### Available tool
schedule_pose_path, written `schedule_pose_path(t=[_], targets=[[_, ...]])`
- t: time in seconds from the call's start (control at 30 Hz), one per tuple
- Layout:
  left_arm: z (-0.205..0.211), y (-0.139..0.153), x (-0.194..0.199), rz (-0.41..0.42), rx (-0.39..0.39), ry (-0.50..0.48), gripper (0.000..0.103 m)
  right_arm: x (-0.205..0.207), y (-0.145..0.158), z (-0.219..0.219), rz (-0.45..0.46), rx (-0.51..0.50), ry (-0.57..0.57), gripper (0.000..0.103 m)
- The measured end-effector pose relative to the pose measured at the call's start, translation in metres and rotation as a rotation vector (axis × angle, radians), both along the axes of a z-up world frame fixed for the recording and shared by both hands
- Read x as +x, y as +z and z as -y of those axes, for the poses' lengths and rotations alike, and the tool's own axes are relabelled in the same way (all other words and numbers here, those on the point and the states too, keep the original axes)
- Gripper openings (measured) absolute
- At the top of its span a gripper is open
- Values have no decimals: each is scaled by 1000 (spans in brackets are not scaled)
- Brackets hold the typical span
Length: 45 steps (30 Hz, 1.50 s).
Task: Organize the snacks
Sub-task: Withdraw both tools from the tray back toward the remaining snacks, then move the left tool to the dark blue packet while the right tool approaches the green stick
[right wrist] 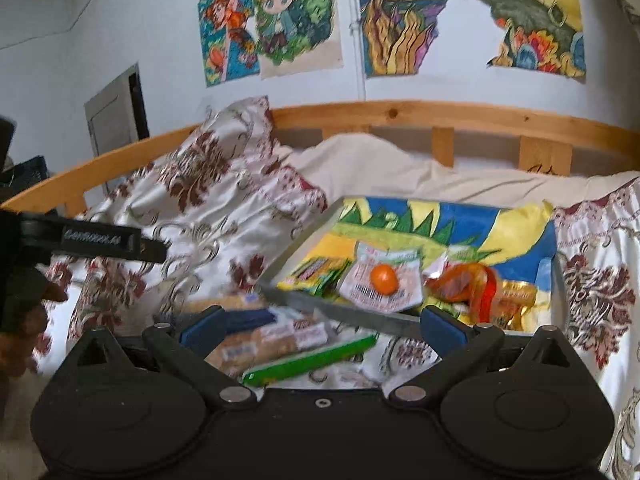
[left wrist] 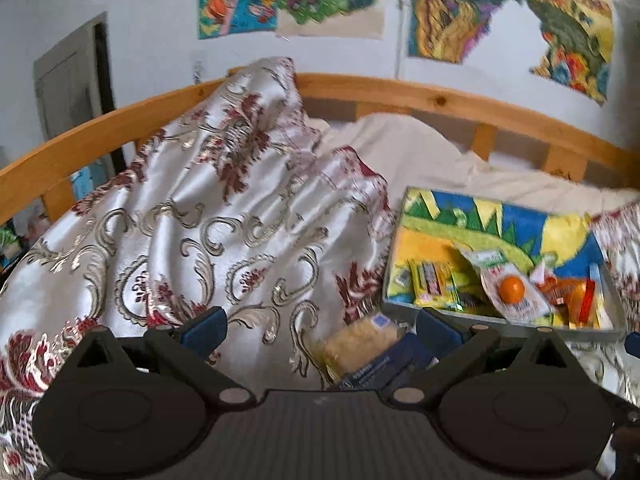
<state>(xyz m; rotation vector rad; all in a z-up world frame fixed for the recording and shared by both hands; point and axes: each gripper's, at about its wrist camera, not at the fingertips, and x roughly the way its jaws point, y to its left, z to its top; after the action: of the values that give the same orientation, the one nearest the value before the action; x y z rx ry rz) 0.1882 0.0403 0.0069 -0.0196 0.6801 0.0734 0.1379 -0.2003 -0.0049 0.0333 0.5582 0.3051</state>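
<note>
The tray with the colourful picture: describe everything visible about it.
The tray is shallow and rectangular with a thin grey rim, its bottom showing a blue, yellow and green picture. It rests slightly tilted on the floral bedspread. Inside lie yellow-green packets, a white packet with an orange circle and orange wrappers. Neither gripper touches it.

Floral satin bedspread [left wrist: 208,216] fills the centre and lower left of the frame. Wooden bed rail [left wrist: 420,94] arcs behind it. Cream sheet [right wrist: 384,168] lies at centre. Colourful posters [right wrist: 272,16] hang on the upper wall.
</note>
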Motion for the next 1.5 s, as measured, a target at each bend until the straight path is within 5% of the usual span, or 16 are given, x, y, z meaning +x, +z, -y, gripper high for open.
schedule_pose_path(t=[0.27,0.7,1.03,1.5], targets=[[12,-9,3,-72,72,-84,103,-7,-15,-8,-111,-26,35,102],[14,-25,15,-176,83,-112,103,0,-38,-17,-257,-38,68,102],[16,-32,25,-231,72,-141,102,8,-44,-18,-294,-31,64,102],[23,-41,53,-240,70,-308,102,34,-54,-10,-340,34,11,102]])
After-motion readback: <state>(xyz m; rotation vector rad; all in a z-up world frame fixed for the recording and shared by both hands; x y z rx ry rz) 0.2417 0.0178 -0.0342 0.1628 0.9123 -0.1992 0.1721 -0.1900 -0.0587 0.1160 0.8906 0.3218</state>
